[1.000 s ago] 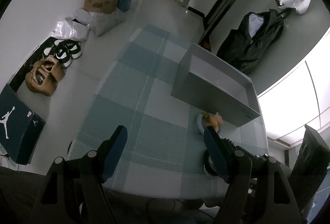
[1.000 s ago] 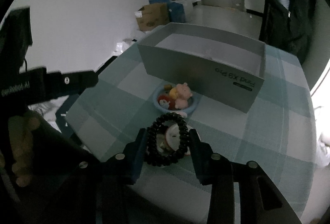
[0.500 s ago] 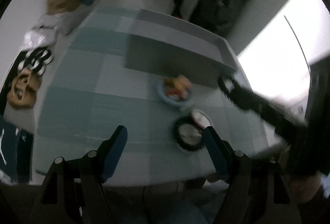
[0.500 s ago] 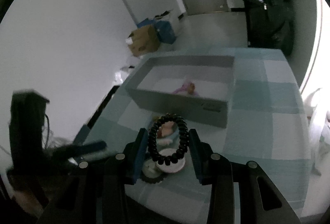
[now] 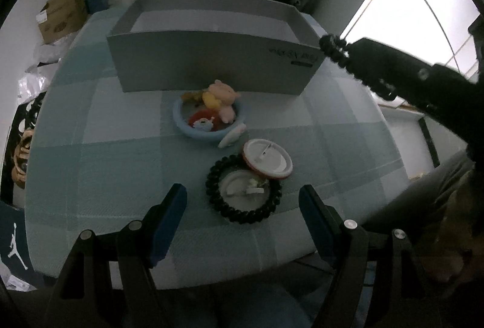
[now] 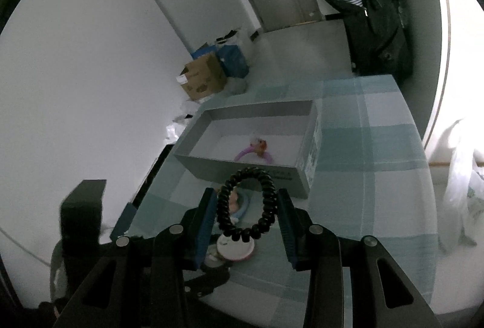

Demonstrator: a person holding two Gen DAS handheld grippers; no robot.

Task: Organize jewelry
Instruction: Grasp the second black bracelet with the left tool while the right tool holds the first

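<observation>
My right gripper (image 6: 246,214) is shut on a black beaded bracelet (image 6: 262,187) and holds it in the air in front of the grey box (image 6: 242,167); the bracelet also shows in the left wrist view (image 5: 334,51) near the box's right corner. A pink ring-shaped piece (image 6: 255,151) lies inside the box. My left gripper (image 5: 242,207) is open and empty, low over the table. Just ahead of it a second black beaded bracelet (image 5: 242,214) lies around a white badge (image 5: 245,187), with a red-rimmed badge (image 5: 267,158) overlapping. A blue bowl (image 5: 196,131) of small toys stands before the box (image 5: 211,65).
The checked teal tablecloth (image 5: 106,164) covers the round table. Cardboard boxes and bags (image 5: 60,16) sit on the floor at the far left, shoes (image 5: 22,146) lower left. A dark jacket (image 6: 375,25) hangs by the door.
My right gripper has lifted the black bracelet up from the table toward the box. My left gripper has swung round to face the bowl, badges and the second bracelet.
</observation>
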